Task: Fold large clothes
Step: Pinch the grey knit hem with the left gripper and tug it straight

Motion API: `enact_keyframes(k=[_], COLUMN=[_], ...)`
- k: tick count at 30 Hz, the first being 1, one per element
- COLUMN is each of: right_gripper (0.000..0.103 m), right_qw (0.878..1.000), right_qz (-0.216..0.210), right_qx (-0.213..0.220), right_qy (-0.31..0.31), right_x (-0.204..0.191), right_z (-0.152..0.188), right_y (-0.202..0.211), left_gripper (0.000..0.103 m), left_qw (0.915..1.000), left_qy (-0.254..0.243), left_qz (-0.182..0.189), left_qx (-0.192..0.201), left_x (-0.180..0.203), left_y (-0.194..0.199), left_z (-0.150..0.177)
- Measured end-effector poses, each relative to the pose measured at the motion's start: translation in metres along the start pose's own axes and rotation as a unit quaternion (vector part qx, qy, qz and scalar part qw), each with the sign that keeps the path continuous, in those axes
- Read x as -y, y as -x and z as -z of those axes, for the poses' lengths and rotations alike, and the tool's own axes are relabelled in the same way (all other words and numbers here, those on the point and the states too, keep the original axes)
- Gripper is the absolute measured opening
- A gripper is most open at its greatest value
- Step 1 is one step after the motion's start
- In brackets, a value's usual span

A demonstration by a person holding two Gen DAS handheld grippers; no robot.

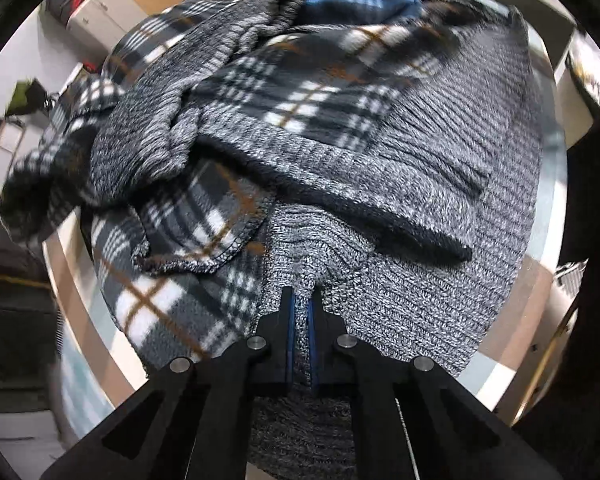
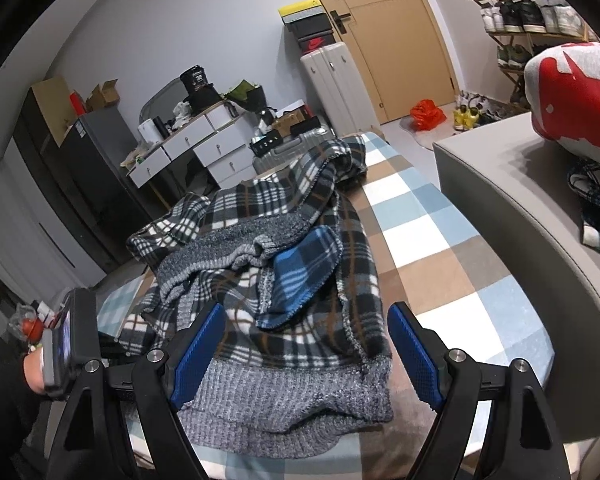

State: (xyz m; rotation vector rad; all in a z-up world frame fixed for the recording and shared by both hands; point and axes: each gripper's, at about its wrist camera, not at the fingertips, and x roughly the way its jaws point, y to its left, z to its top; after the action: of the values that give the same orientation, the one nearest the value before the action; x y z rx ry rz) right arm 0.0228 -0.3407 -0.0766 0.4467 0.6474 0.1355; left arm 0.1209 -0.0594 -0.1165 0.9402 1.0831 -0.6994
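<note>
Left gripper point(image 1: 302, 304) is clamped on a pinch of the grey sweater point(image 1: 440, 216), which lies on the checked table point(image 2: 440, 240) under a plaid blanket point(image 1: 300, 92). Right gripper point(image 2: 306, 340) hovers with jaws apart. Pulling now may drag the tangled blanket along, or the thin pinch may slip.

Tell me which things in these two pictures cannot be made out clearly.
- Left wrist view: the sweater edge pinched in the left gripper is hidden by its fingers.
- Left wrist view: the plaid blanket's left corner is blurred.
- Right wrist view: the shoes are too small to identify.
</note>
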Motion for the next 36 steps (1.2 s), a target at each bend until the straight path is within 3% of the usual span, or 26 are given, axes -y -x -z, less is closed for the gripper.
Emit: enact_keyframes(k=[2,8,12,19,23,24,26,29,31,33,36], right_gripper=[0.084,0.084,0.084,0.084,0.084,0.084,0.084,0.084,0.084,0.084,0.084], right_qw=[1.0,1.0,0.999,0.999,0.999,0.999,0.999,0.999,0.998,0.998,0.998], right_qz=[-0.001,-0.007,-0.008,-0.009,-0.009,-0.009,-0.01,-0.007,-0.009,-0.009,-0.009], right_qx=[-0.003,-0.011,-0.014,-0.019,-0.02,-0.021,-0.026,-0.033,-0.037,-0.039,-0.039], right_qy=[-0.007,-0.029,-0.033,-0.035,-0.038,-0.039,-0.039,-0.039,-0.039,-0.041,-0.042], right_x=[0.002,0.009,0.009,0.007,0.004,0.004,0.003,0.002,0.002,0.002,0.002], right_z=[0.0,-0.001,0.0,0.001,0.002,0.002,0.002,0.002,0.003,0.004,0.005], right_y=[-0.001,-0.004,-0.004,-0.006,-0.006,-0.007,-0.009,-0.013,-0.014,-0.015,-0.014], left_gripper=[0.0,0.0,0.0,0.0,0.0,0.0,0.0,0.0,0.005,0.005,0.006], left_qw=[1.0,0.9977,0.9961,0.9974,0.995,0.9937,0.9921,0.9845,0.9836,0.9858,0.9922], left_qy=[0.0,0.047,0.059,0.013,-0.007,-0.019,-0.074,-0.141,-0.159,-0.148,-0.06], left_qz=[-0.001,0.048,0.056,0.064,0.091,0.1,0.082,0.102,0.084,0.076,0.078], left_qx=[0.007,0.01,0.035,0.03,0.04,0.046,0.06,0.024,0.007,0.026,0.076], left_x=[-0.001,-0.012,-0.019,0.013,0.036,0.043,0.067,0.094,0.106,0.106,0.076], left_y=[0.004,0.021,0.044,0.059,0.075,0.078,0.081,0.061,0.052,0.057,0.082], left_z=[0.0,0.006,0.011,0.025,0.031,0.031,0.036,0.047,0.056,0.054,0.05])
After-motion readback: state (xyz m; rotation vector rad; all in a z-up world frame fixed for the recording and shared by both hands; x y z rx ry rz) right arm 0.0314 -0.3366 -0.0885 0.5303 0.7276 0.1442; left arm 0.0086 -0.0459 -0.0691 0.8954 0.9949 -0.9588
